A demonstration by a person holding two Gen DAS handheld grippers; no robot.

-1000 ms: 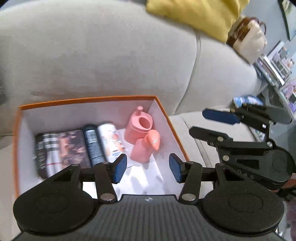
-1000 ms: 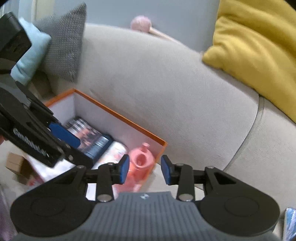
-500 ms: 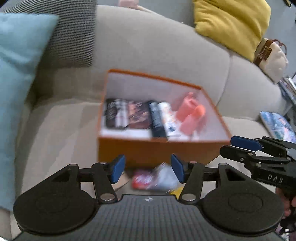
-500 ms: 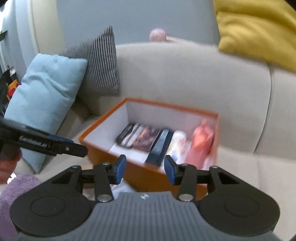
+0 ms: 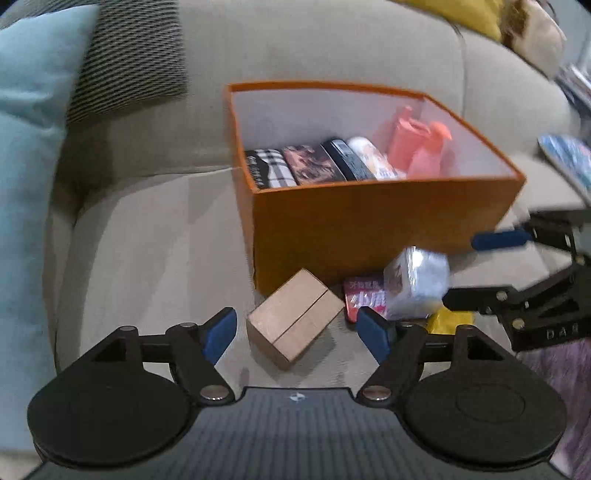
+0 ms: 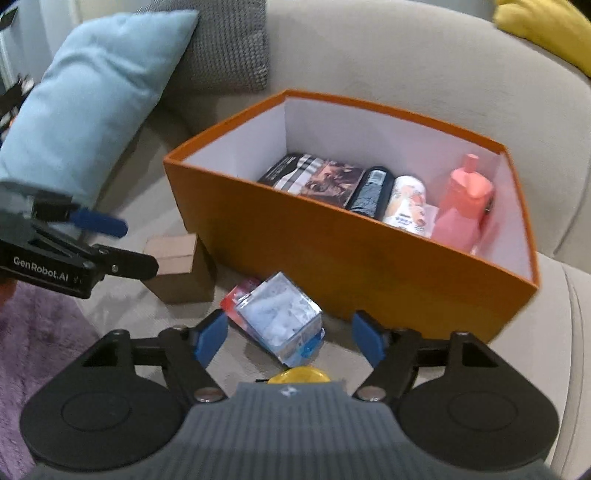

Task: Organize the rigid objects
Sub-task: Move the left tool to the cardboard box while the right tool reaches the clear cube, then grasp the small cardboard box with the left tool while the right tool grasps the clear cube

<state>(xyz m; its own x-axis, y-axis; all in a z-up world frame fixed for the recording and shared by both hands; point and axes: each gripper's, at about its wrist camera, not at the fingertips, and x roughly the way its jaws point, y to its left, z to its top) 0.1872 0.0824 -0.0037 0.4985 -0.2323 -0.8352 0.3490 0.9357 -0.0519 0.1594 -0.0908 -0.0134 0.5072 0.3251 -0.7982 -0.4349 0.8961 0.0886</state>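
An orange box (image 5: 388, 218) (image 6: 280, 236) stands on the beige sofa seat and holds a plaid pack, dark flat packs, a white can and pink bottles (image 6: 461, 206). In front of it lie a small cardboard box (image 5: 295, 317) (image 6: 177, 266), a clear plastic-wrapped cube (image 5: 417, 282) (image 6: 280, 317), a red packet (image 5: 364, 295) and a yellow item (image 6: 299, 376). My left gripper (image 5: 297, 332) hovers over the cardboard box, jaws opening, pads clear of it. My right gripper (image 6: 286, 336) hovers over the clear cube, jaws opening, not touching it.
A light blue cushion (image 6: 92, 96) and a checked grey cushion (image 5: 129, 55) lean on the backrest at left. A yellow cushion (image 6: 546, 26) sits at the upper right. A magazine (image 5: 565, 158) lies right of the box. Purple fluffy fabric (image 6: 33, 332) borders the seat's front.
Both grippers pulled back from over the orange box and dropped toward the loose items in front of it. Both pairs of jaws spread wider. The cardboard box and clear cube came into view.
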